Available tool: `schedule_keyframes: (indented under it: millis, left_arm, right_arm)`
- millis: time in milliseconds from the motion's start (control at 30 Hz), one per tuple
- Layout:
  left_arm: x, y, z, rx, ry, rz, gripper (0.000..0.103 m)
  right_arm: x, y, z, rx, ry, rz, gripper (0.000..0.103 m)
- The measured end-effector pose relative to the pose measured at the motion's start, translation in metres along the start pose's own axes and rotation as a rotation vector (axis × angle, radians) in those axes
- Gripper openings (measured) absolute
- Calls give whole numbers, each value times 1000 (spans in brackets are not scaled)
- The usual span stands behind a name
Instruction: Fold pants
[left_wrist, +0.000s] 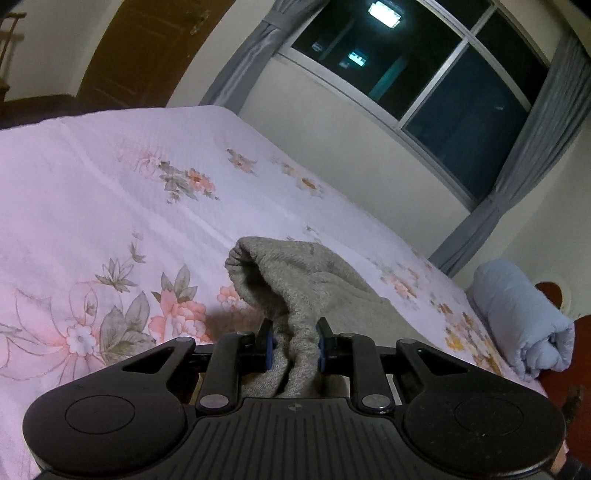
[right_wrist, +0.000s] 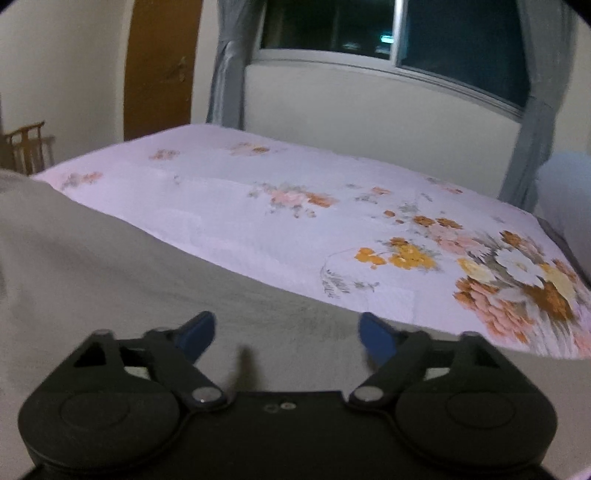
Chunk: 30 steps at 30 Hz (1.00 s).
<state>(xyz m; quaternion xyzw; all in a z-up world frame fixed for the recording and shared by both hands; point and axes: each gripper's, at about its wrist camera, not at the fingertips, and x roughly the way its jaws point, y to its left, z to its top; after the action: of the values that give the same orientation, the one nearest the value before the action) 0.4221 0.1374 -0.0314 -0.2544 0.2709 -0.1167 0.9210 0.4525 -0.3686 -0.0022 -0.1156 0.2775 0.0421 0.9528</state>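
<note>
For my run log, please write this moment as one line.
left claw: shut on grey knit pants | right claw: open above pants | surface: floral pink bedsheet

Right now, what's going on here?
A person is folding grey pants on a bed with a floral sheet, using a handheld gripper in each hand. The left gripper is shut on a bunched fold of the pants and holds it raised off the bed. The right gripper is open above a flat stretch of the pants, its fingers gripping nothing. No fold is finished yet.
</note>
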Motion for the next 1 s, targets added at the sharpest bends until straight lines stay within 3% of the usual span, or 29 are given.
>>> schedule_keyframes:
  millis: [133,233,367,433,533,600,667,1000]
  left_arm:
    - [3,2,-1,17,15,3,22]
    - [16,5,0,11,51,36,22]
    - [34,6,-2,10,95,80,22]
    - [39,9,-3,4,101,82,22]
    - [43,12,-4,6,116,84,22]
    - [43,14,-3,-1,122,81,22]
    - [44,15,-2,-1,126,75,22]
    - [18,13,8,13,105,0,22]
  right_arm:
    - [15,-10,5,-76,-9,86,76]
    - [32,-14,5,-136,51,149,75]
    - [54,-13,1,-244,115,170,73]
    - [60,-15,5,-270,119,198,75]
    - [76,-24,12,-258,202,279,76]
    - [82,-31,15,-207,252,349,65]
    - [72,-28,15,-232,229,352,0]
    - [-28,-6,14,-265,109,249,0]
